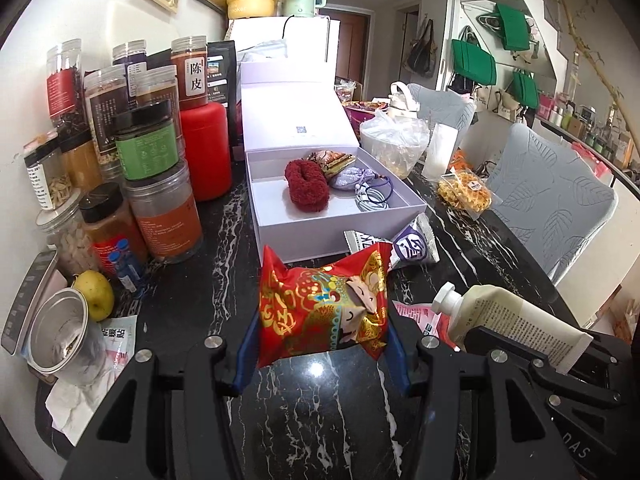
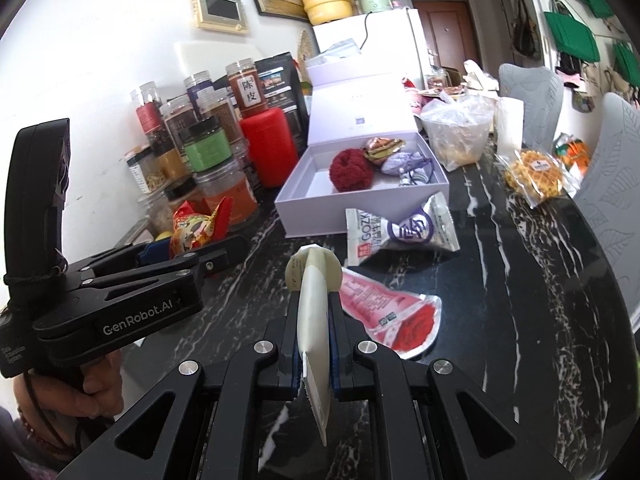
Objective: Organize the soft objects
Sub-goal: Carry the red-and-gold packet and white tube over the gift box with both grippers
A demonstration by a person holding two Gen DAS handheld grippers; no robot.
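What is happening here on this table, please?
A person is sorting soft things into an open white box on a dark marble table. The left gripper is shut on a red and gold packet, and the right gripper is shut on a cream tube. The box already holds a red fuzzy item and small pouches. Two more packets lie on the table.

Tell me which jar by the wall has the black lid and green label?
It's the short jar with the green label, stacked on the bigger orange-labelled jar. The jars behind have clear lids.
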